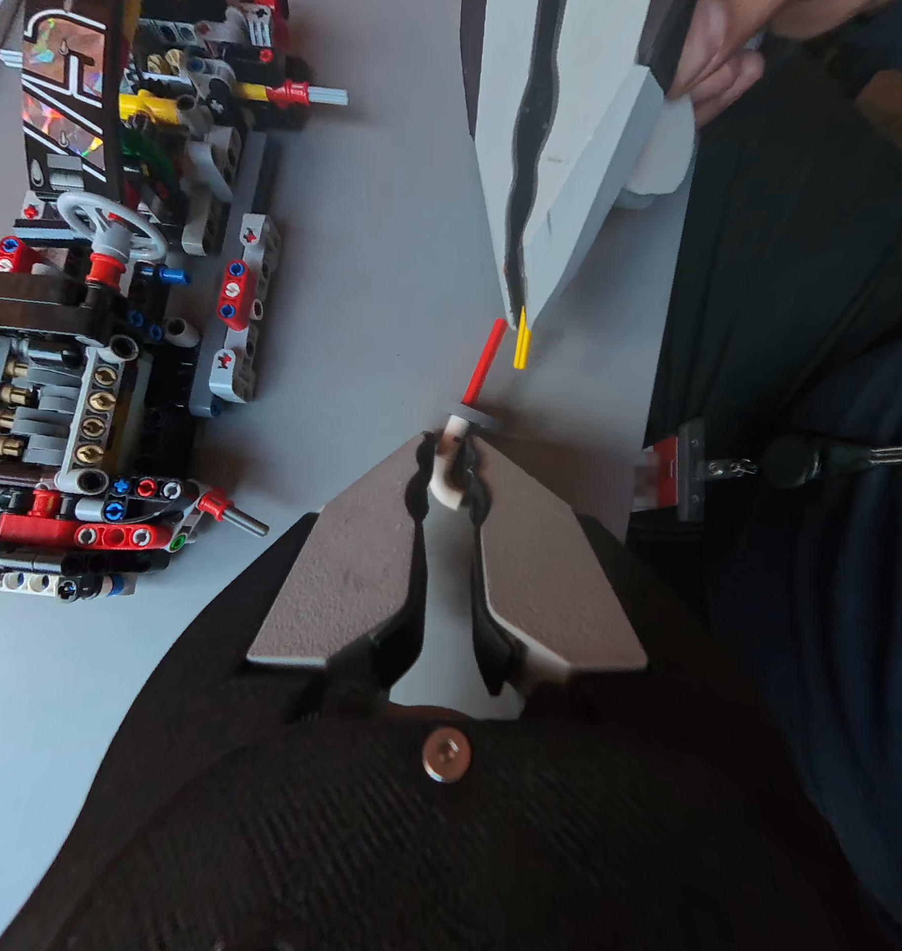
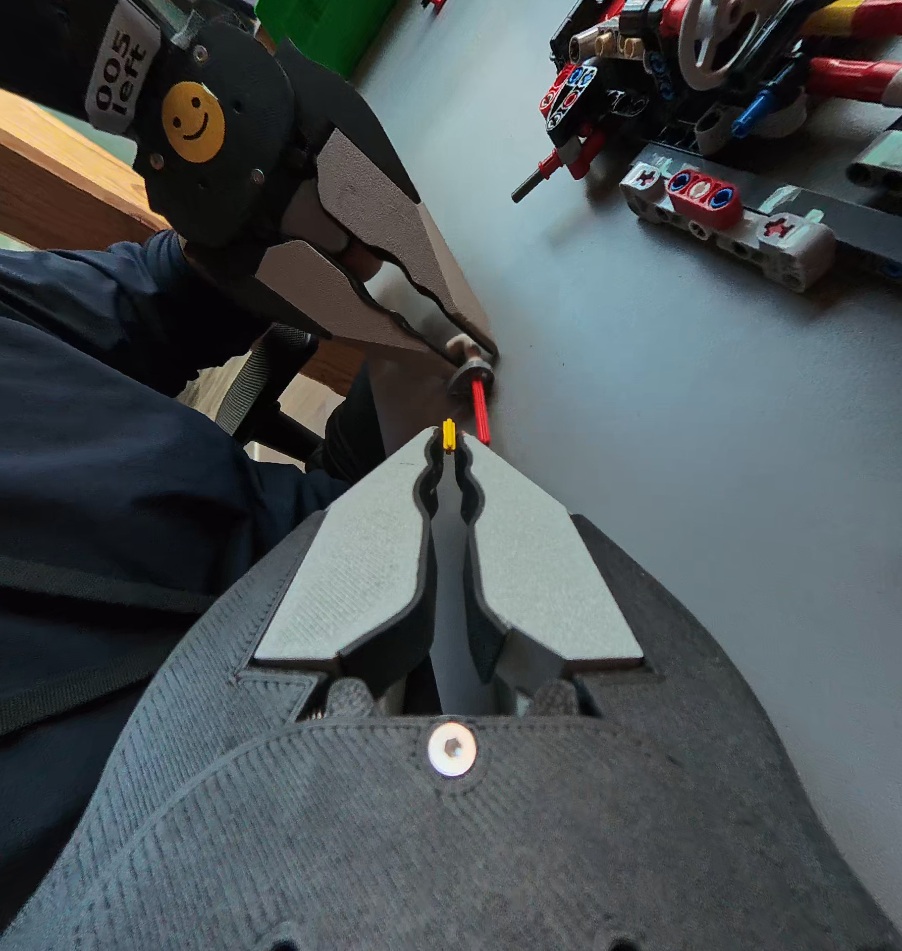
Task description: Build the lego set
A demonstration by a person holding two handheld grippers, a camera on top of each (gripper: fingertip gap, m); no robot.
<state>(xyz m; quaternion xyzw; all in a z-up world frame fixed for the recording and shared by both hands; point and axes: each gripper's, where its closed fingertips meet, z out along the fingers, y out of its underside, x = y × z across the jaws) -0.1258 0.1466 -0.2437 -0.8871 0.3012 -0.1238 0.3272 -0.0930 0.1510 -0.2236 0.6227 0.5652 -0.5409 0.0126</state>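
Gripping yellow axle (image 2: 448, 435), right hand-held gripper (image 2: 449, 446).

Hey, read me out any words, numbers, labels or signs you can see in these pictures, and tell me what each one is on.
White label on the body of the left gripper: black characters, which I do not repeat.
Yellow smiley-face sticker beside it: a sign, no words.
Black panel on the brick model: white and holographic stylised marks, not repeated.
Red card on a clip: blurred, unreadable.
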